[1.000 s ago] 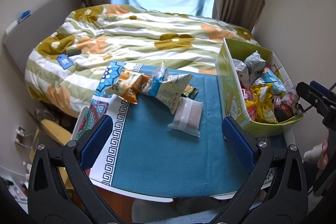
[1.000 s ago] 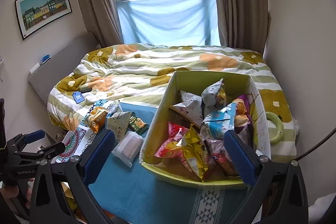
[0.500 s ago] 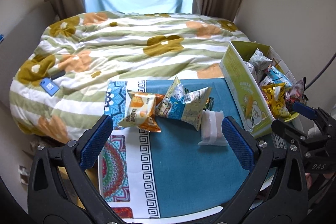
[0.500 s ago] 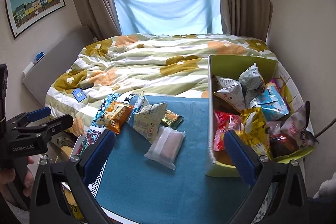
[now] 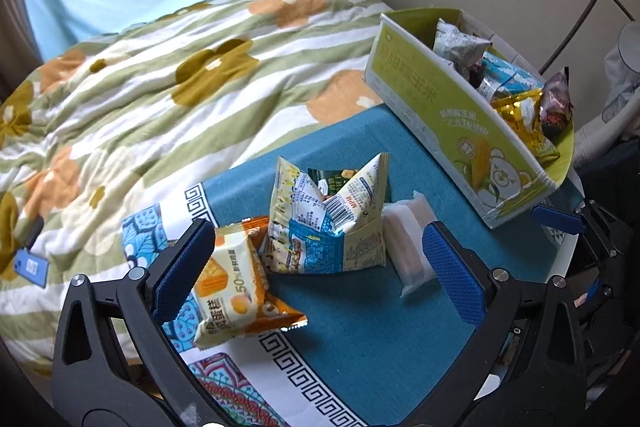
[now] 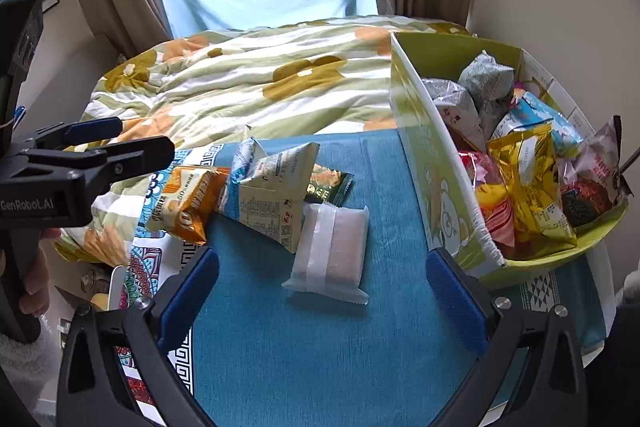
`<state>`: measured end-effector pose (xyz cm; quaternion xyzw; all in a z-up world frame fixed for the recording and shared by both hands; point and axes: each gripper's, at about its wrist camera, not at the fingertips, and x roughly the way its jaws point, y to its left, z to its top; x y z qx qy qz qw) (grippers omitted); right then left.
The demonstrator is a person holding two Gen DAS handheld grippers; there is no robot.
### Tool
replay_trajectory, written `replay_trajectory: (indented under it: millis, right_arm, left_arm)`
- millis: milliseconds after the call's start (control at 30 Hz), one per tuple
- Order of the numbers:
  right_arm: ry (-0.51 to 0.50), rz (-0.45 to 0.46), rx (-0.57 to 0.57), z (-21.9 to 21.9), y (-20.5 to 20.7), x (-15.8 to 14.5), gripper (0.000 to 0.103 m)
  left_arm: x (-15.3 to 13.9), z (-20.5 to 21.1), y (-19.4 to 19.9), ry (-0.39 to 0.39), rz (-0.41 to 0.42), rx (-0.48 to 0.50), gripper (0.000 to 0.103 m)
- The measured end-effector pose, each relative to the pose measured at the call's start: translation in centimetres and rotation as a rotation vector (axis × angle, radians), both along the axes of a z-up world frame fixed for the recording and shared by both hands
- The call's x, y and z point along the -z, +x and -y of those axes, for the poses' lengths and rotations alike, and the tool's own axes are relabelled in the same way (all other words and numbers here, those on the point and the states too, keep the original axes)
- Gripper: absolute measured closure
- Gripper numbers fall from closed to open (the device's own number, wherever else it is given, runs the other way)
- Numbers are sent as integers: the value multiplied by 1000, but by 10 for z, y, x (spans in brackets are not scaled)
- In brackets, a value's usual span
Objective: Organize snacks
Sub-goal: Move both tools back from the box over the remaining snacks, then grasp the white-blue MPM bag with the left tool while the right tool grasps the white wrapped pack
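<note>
left gripper: lowered, jaws now flanking orange packet and cream packet. right gripper: swung leftward from box toward white packet.

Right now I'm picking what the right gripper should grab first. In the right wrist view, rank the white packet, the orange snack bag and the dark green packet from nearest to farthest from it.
From the right gripper, both jaws open:
1. White packet, straight ahead between the jaws.
2. Orange snack bag, ahead to the left, at the cloth's patterned border.
3. Dark green packet, farther back, partly tucked under the pale bag.
</note>
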<state>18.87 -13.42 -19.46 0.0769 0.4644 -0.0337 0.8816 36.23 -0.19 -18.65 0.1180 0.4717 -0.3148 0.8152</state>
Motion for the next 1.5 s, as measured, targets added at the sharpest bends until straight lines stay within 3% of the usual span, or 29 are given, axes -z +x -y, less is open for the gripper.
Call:
replay_trajectory:
  millis: [300, 633, 800, 867, 967, 1133, 1400, 1467, 1500]
  right_arm:
    - [10, -86, 34, -2, 36, 59, 0]
    - [-36, -118, 30, -9, 62, 94, 0]
    - [-25, -129, 51, -4, 66, 101, 0]
    - [-25, -129, 56, -4, 66, 102, 0]
    - [-21, -127, 68, -4, 64, 103, 0]
    - [-16, -164, 67, -5, 64, 112, 15]
    - [-34, -164, 74, -3, 65, 115, 18]
    - [-32, -171, 69, -5, 68, 118, 31]
    - [-32, -179, 66, -6, 69, 120, 32]
  left_arm:
    - [72, 34, 39, 59, -100, 137, 0]
    - [104, 52, 43, 102, -160, 218, 0]
    - [105, 54, 42, 92, -150, 235, 7]
    - [106, 53, 41, 89, -160, 252, 23]
    - [106, 55, 36, 108, -134, 267, 30]
    - [103, 55, 33, 124, -118, 251, 34]
    - [92, 46, 36, 92, -116, 181, 36]
    - [87, 45, 35, 82, -111, 173, 36]
    - [85, 44, 35, 79, -108, 171, 36]
